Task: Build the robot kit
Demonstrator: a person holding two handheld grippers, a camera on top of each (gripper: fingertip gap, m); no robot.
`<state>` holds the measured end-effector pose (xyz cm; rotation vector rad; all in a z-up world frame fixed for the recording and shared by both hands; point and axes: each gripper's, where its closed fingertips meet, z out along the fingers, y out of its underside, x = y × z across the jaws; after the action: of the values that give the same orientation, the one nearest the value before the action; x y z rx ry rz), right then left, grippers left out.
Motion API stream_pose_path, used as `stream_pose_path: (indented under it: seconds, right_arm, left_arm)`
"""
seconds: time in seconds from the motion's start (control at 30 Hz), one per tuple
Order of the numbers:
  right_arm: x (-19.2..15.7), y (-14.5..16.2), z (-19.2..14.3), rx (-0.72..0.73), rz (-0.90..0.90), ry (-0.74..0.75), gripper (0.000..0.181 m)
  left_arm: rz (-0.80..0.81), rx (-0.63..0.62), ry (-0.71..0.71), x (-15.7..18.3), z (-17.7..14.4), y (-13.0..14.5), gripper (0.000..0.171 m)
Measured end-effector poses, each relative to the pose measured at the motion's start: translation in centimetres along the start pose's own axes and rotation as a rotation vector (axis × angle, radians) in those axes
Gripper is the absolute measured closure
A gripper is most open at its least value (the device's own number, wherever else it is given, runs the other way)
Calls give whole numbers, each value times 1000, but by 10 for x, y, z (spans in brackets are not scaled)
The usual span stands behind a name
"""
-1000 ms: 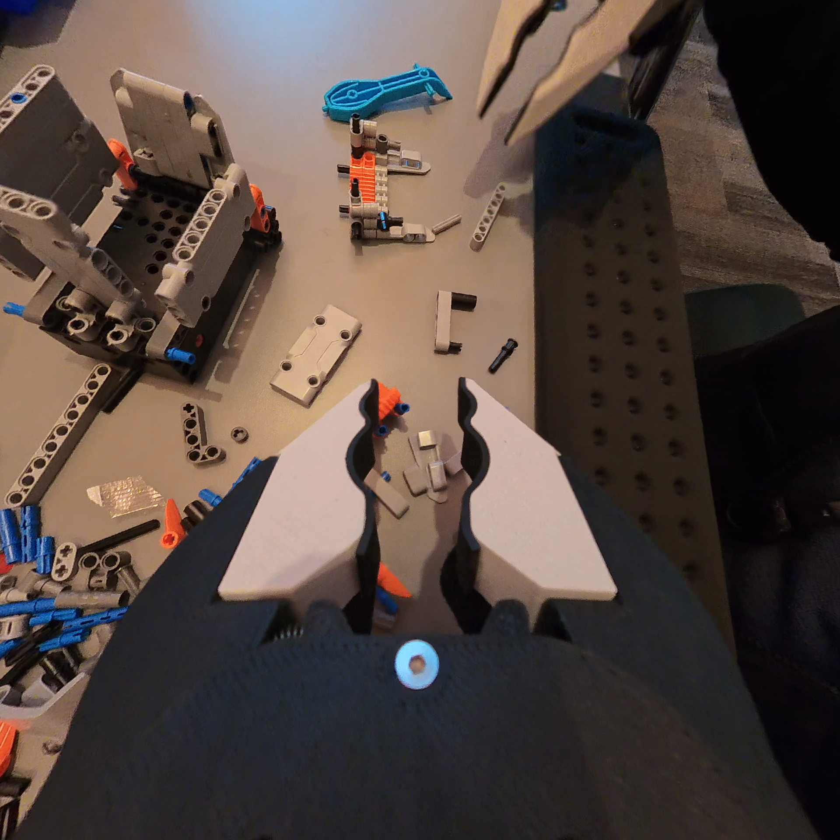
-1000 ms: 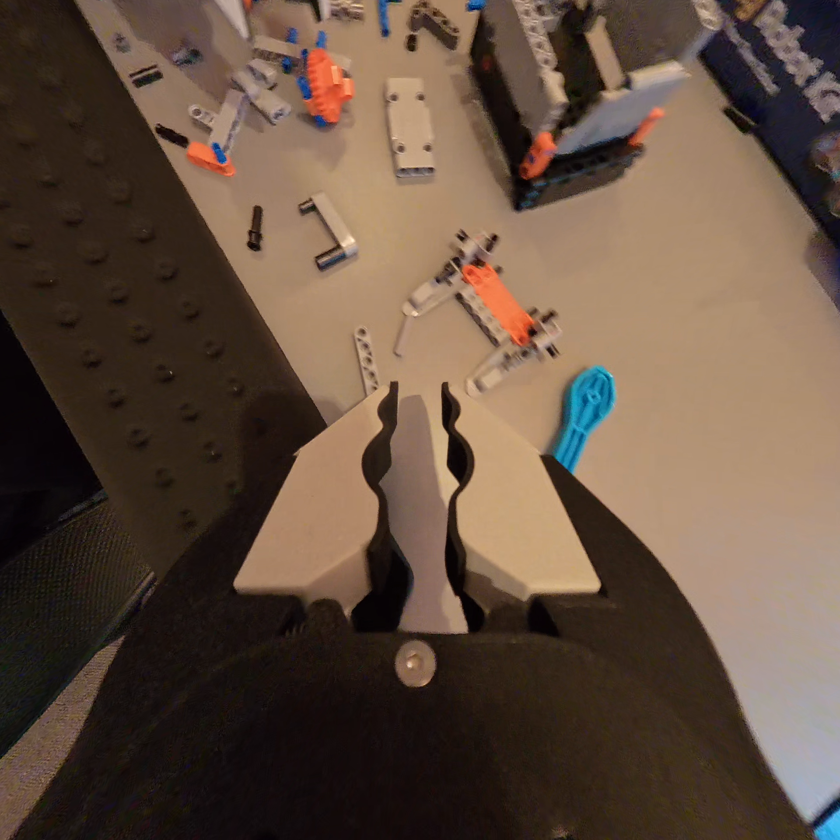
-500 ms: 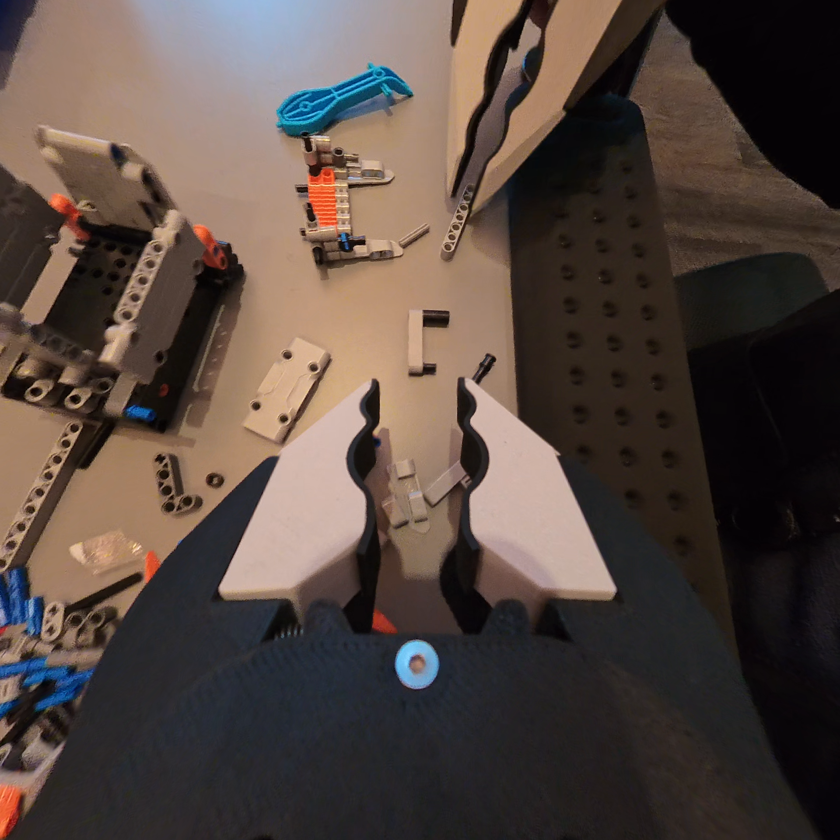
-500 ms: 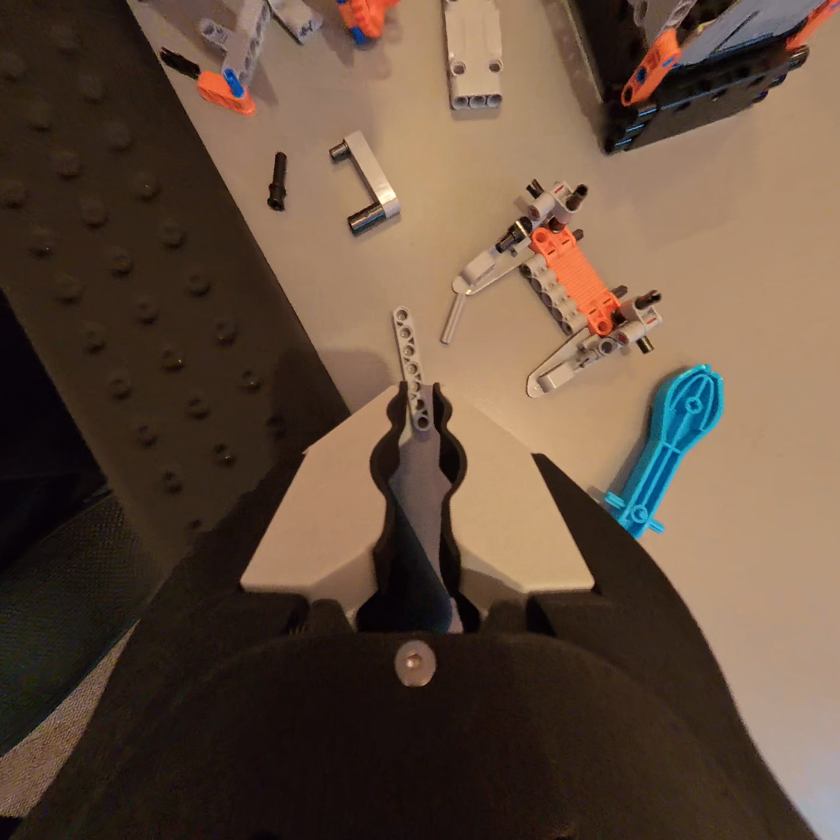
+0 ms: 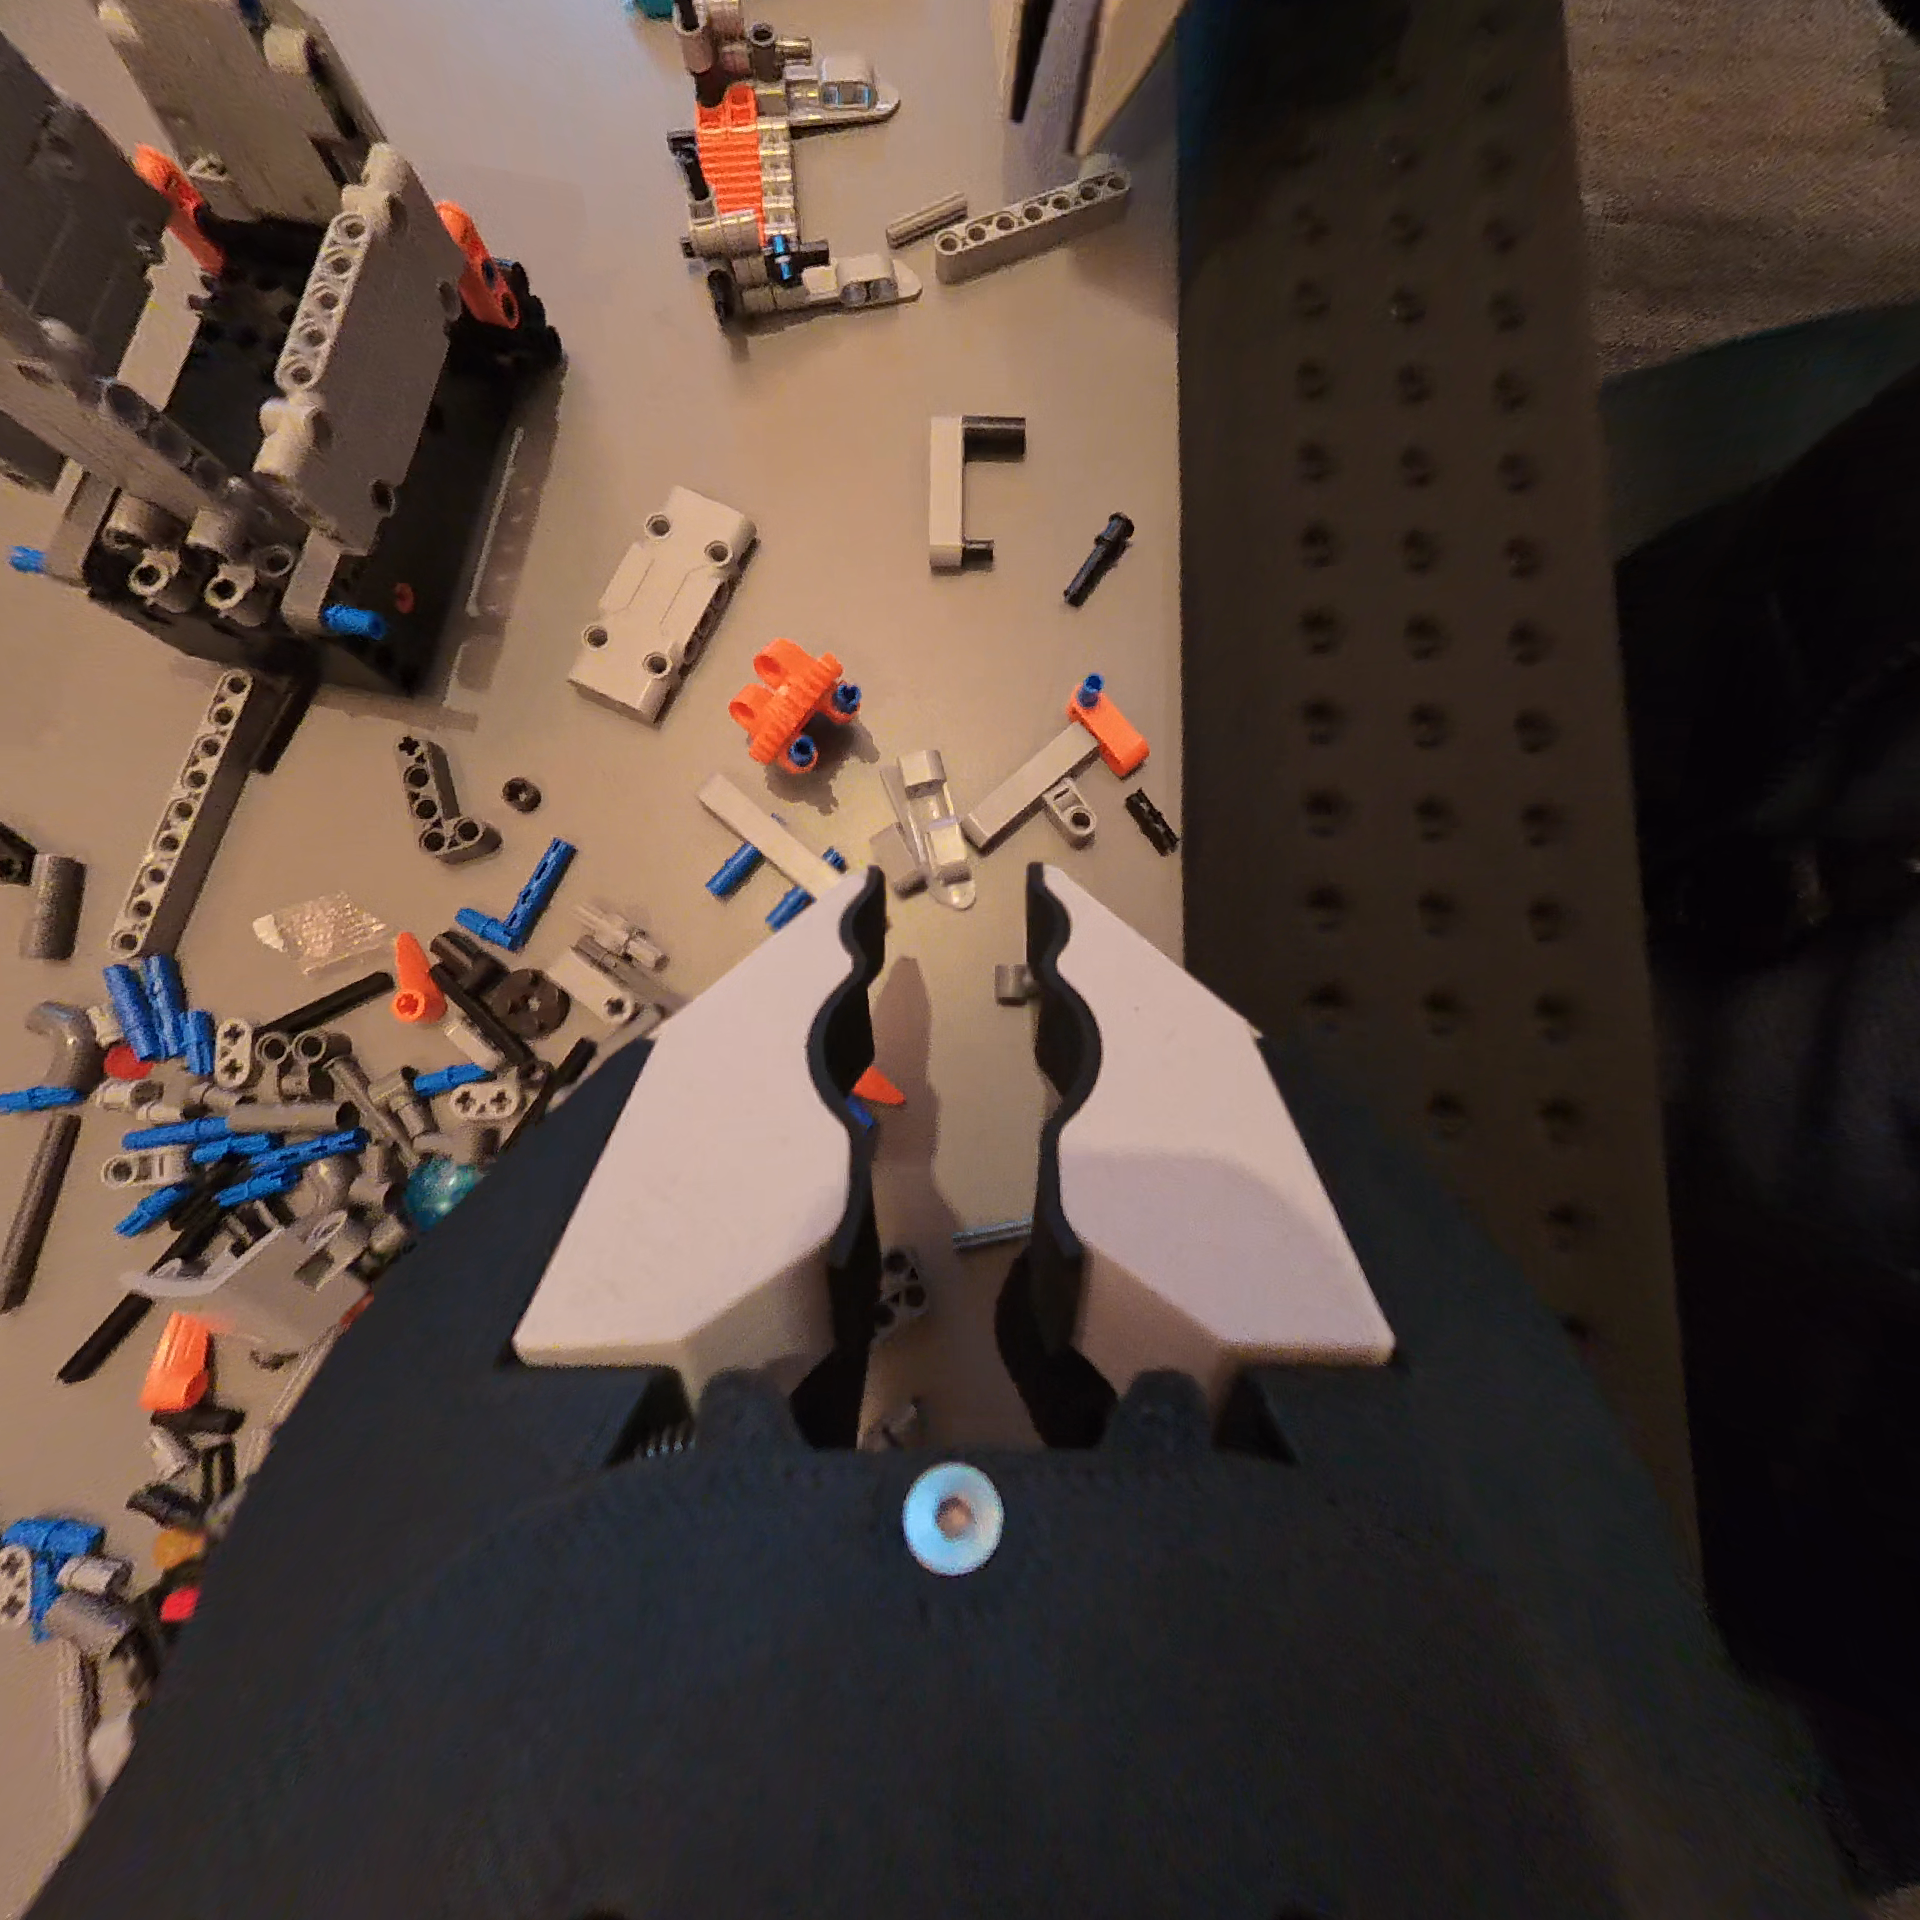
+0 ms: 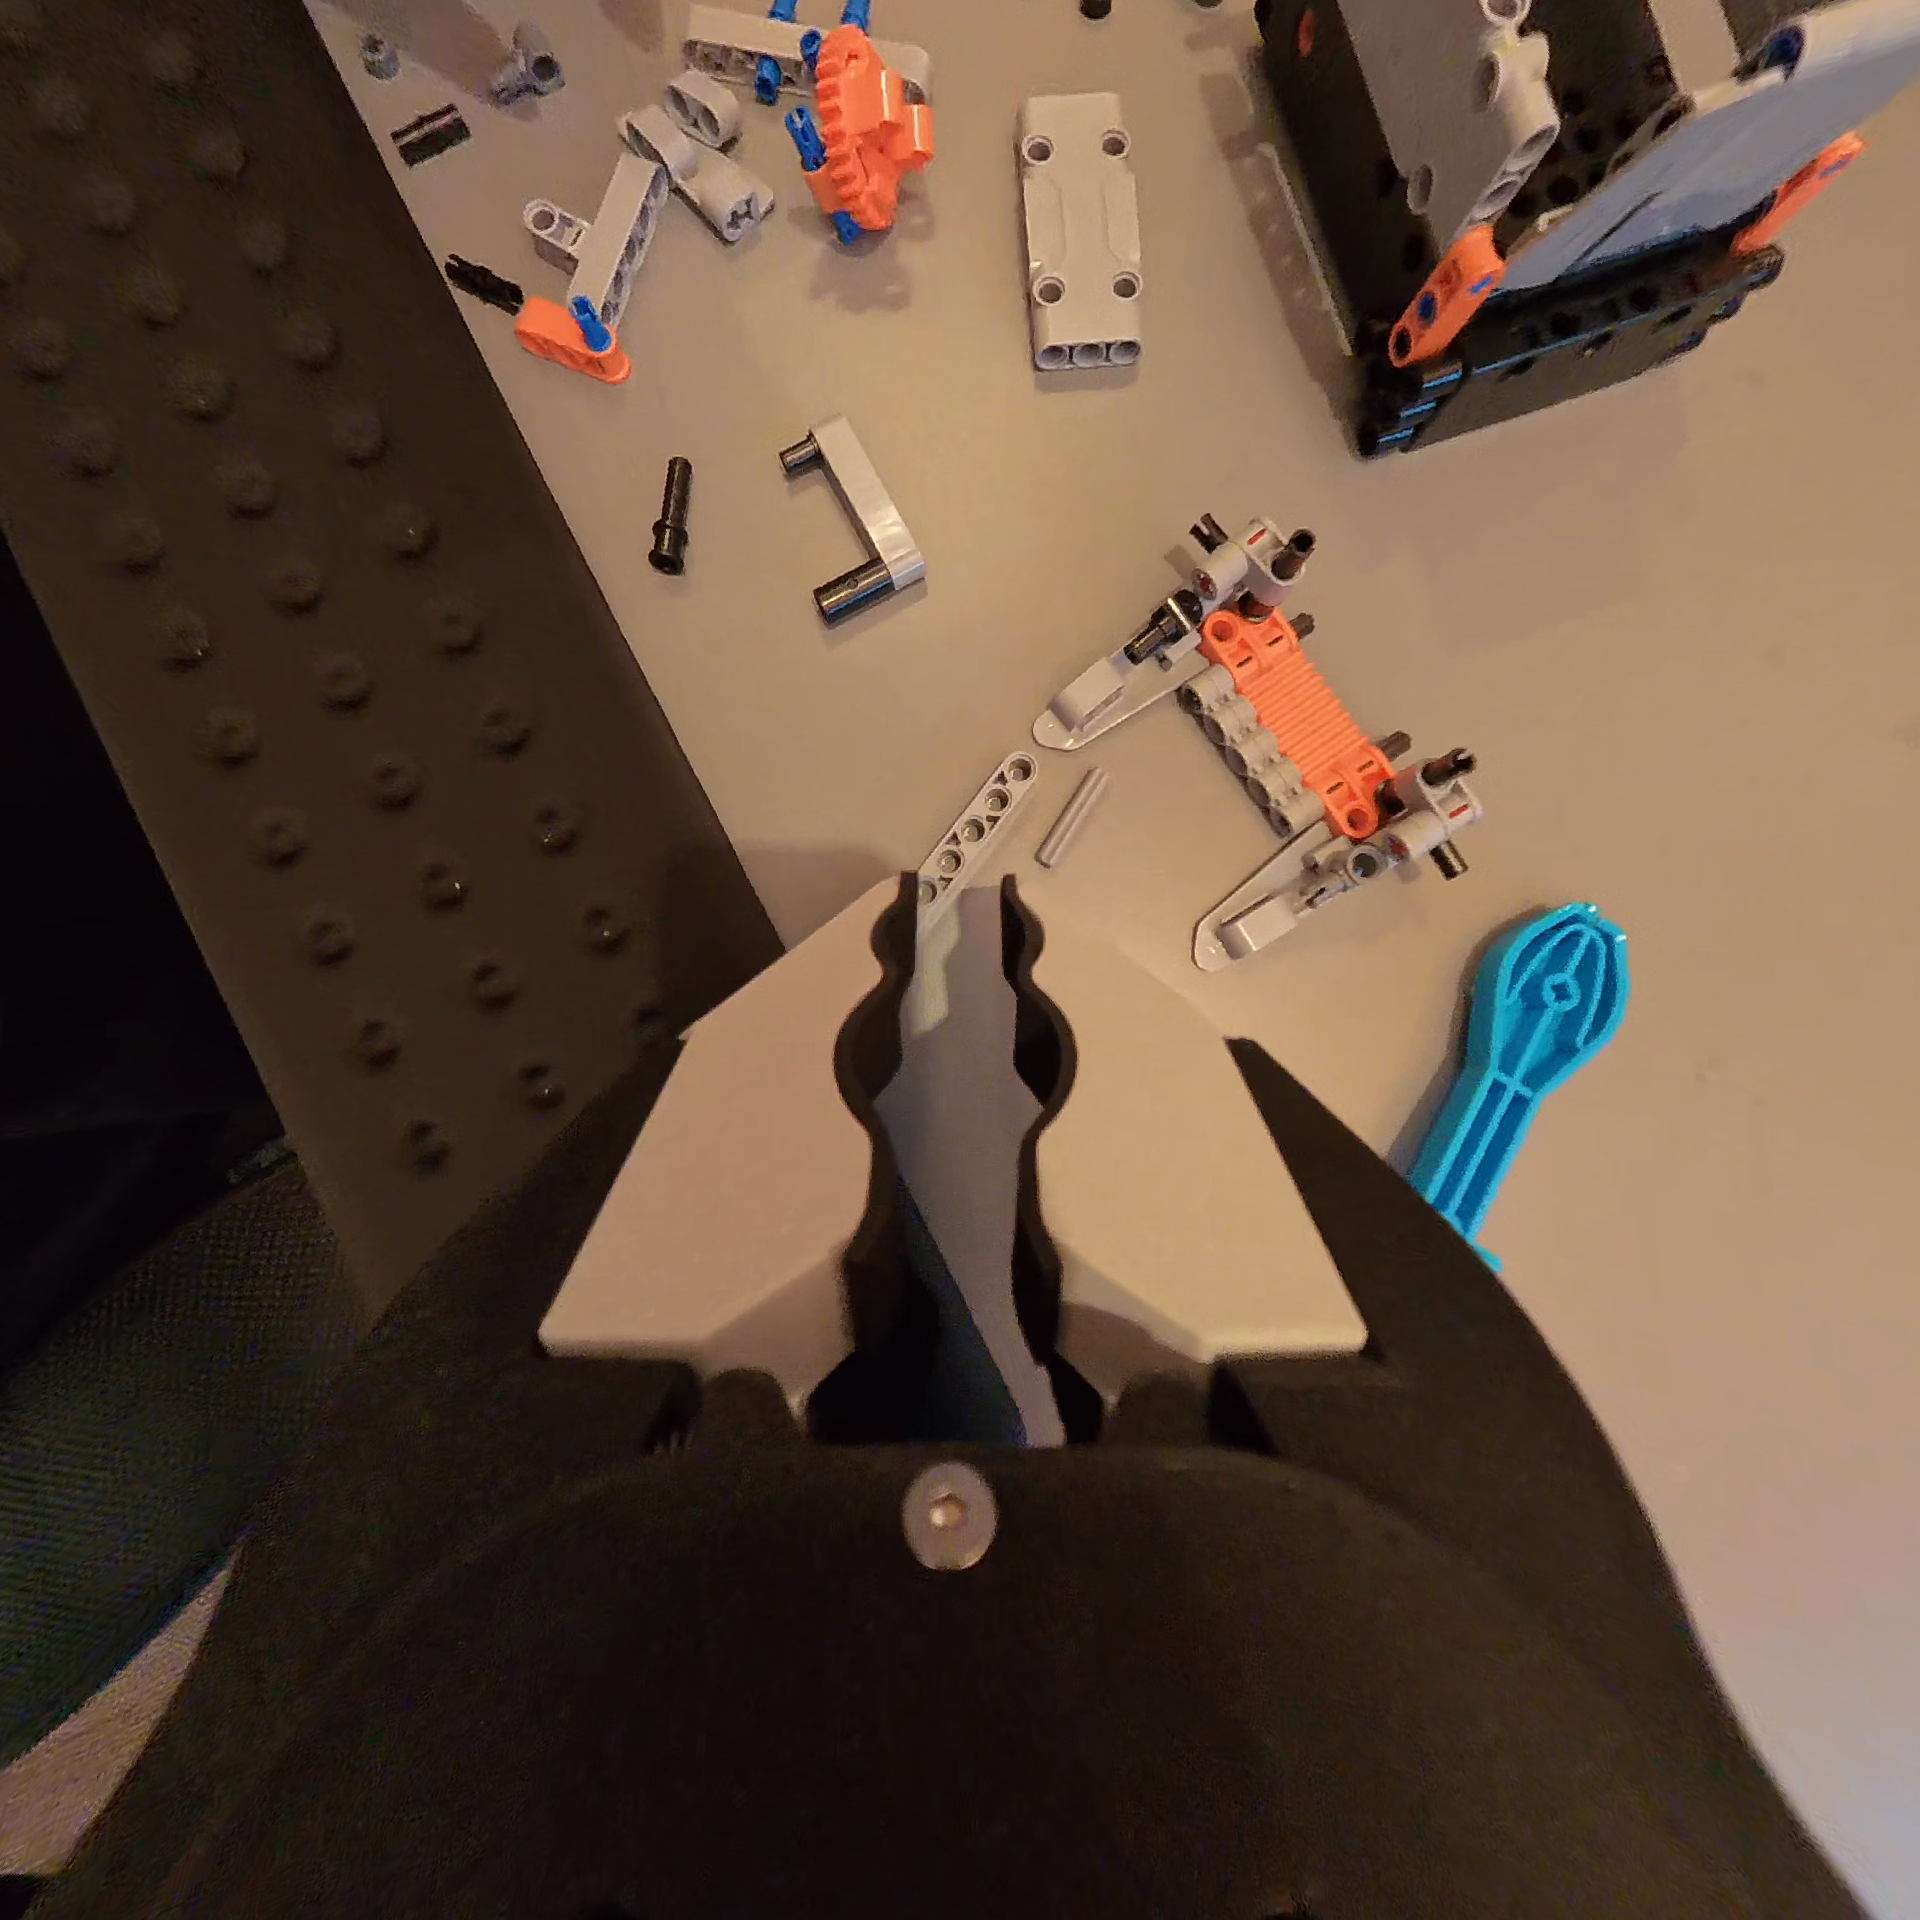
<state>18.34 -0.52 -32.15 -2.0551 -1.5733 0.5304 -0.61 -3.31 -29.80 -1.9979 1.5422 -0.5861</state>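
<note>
My right gripper [image 6: 958,888] is low over the grey table [image 6: 1558,665], its jaws a narrow gap apart. The lower end of a thin grey holed beam [image 6: 982,816] lies between the fingertips, against the left one. The beam also shows flat on the table in the left wrist view [image 5: 1029,223], under a right-gripper finger [image 5: 1117,52]. A short grey axle [image 6: 1070,816] lies beside the beam. My left gripper [image 5: 956,888] is open and empty, just short of a clear piece [image 5: 935,831] and small grey beams.
An orange-and-grey assembly [image 6: 1288,717] and a blue tool [image 6: 1517,1049] lie right of the beam. A black-and-grey build [image 5: 291,343], a grey panel [image 5: 665,603], an orange gear piece [image 5: 795,701] and a parts pile [image 5: 260,1122] lie left. A dark studded strip [image 5: 1382,623] edges the table. One gripper's finger ends stand about 20 cm off the other's. The clear piece [image 5: 935,831] lies some 4 cm from my left tips, 20 cm from my right tips. Look for it in the right wrist view [image 6: 676,137] too.
My right gripper came down onto the beam's end and the beam has swung to a slant. My left gripper has drawn back, so more loose parts show ahead of it.
</note>
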Motion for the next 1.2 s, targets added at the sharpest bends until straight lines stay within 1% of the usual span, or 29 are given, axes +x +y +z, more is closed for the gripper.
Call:
stream_pose_path:
  seconds: [0.1, 0.17, 0.27, 0.33, 0.43, 0.53, 0.63, 0.77, 0.8, 0.87, 0.97, 1.0, 1.1, 1.2]
  right_arm:
    - [4, 9, 5, -33, 31, 32, 162]
    - [5, 7, 6, -8, 54, 35, 166]
    - [4, 6, 7, -10, 45, 33, 175]
    - [2, 6, 8, -24, 16, 30, 180]
    - [-3, 6, 8, -60, -47, 9, 181]
    - [-9, 6, 6, -81, -83, -36, 179]
    - [-2, 0, -2, -59, -51, -5, 175]
    - [-5, -23, -5, 17, -46, 7, 175]
    - [-5, -31, -3, 36, -39, 17, 174]
    - [-11, -50, 3, 96, -32, -10, 168]
    - [-14, -68, 13, 134, -50, -7, 168]
    - [-15, -73, 15, 153, -48, -22, 168]
    - [-13, -83, 20, 188, -34, -35, 169]
    - [-11, -90, 21, 221, -20, -46, 169]
  left_arm:
    - [-37, 3, -37, -11, -11, 7, 145]
    - [-59, 17, -63, -17, -20, 12, 145]
    - [-99, 35, -90, -23, -33, 20, 145]
    - [-113, 44, -106, -25, -38, 24, 145]
    - [-110, 50, -99, -21, -39, 24, 146]
    - [-94, 56, -81, -18, -30, 18, 145]
    - [-50, 45, -67, -18, -14, 9, 143]
    - [8, 9, -55, -25, 8, -6, 139]
    - [30, 1, -56, -27, 13, -9, 139]
    - [84, -18, -72, -31, 22, -14, 139]
    - [131, -59, -87, -38, 36, -15, 139]
    - [142, -66, -84, -38, 40, -14, 141]
    - [173, -79, -95, -38, 48, -11, 158]
    - [196, -56, -126, -41, 48, -13, 158]
